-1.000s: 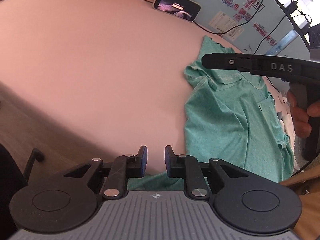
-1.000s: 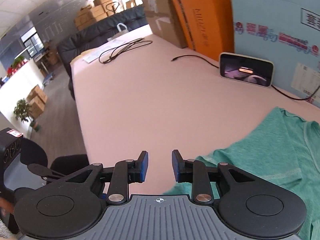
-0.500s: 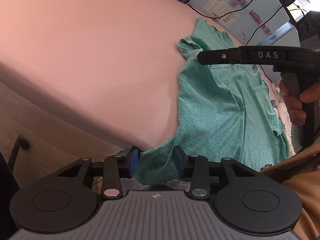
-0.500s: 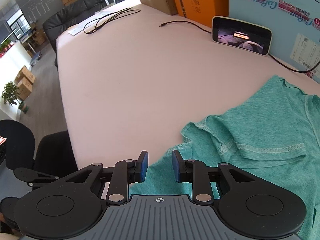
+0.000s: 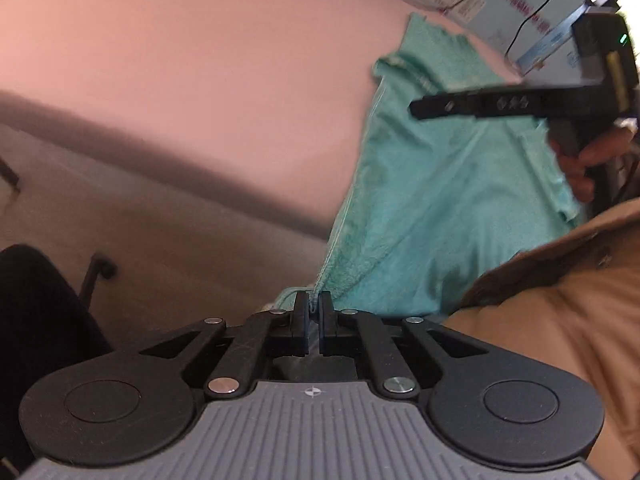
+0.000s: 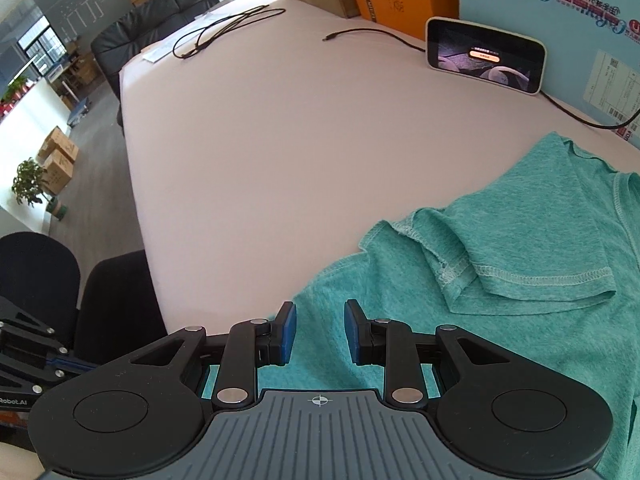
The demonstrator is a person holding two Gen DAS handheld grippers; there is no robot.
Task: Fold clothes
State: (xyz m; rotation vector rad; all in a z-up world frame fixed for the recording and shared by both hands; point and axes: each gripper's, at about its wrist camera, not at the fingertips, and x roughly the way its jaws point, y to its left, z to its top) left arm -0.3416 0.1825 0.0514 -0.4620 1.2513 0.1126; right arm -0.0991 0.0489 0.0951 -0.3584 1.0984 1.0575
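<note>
Only left wrist shows jaws pinching shirt (image 5: pixel 432 184).

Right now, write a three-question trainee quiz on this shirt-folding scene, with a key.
1. True or false: the left gripper is shut on the green T-shirt.
2. The right gripper is: A) clamped on a sleeve, B) open above the shirt, C) holding the phone.
3. What colour is the table?

Key: 1 true; 2 B; 3 pink.
</note>
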